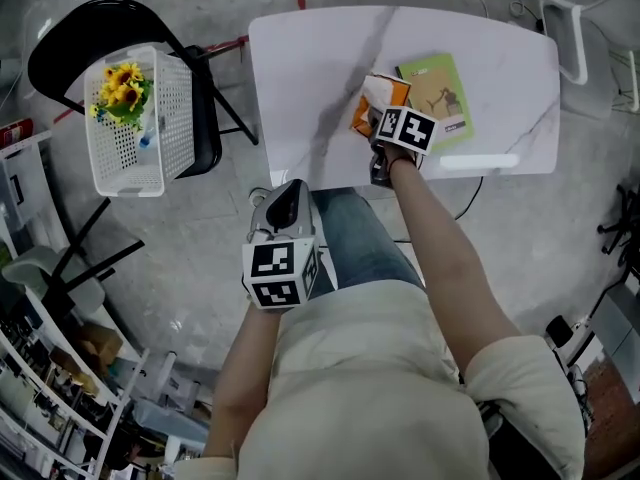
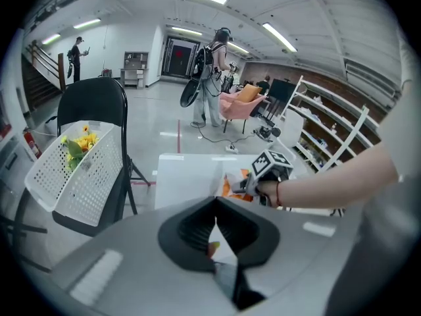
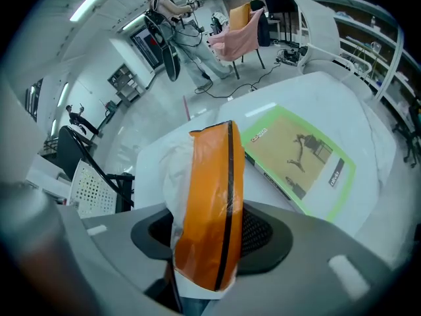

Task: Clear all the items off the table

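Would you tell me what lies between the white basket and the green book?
In the head view: chair edge, floor, bare table, then the orange packet held by the right gripper, beside the book.

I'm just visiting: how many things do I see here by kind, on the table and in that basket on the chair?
Books: 1, the green book on the table.
Packets: 1, the orange and white packet in the right gripper's jaws.
Flower bunches: 1, the yellow flowers in the basket.
Total: 3.
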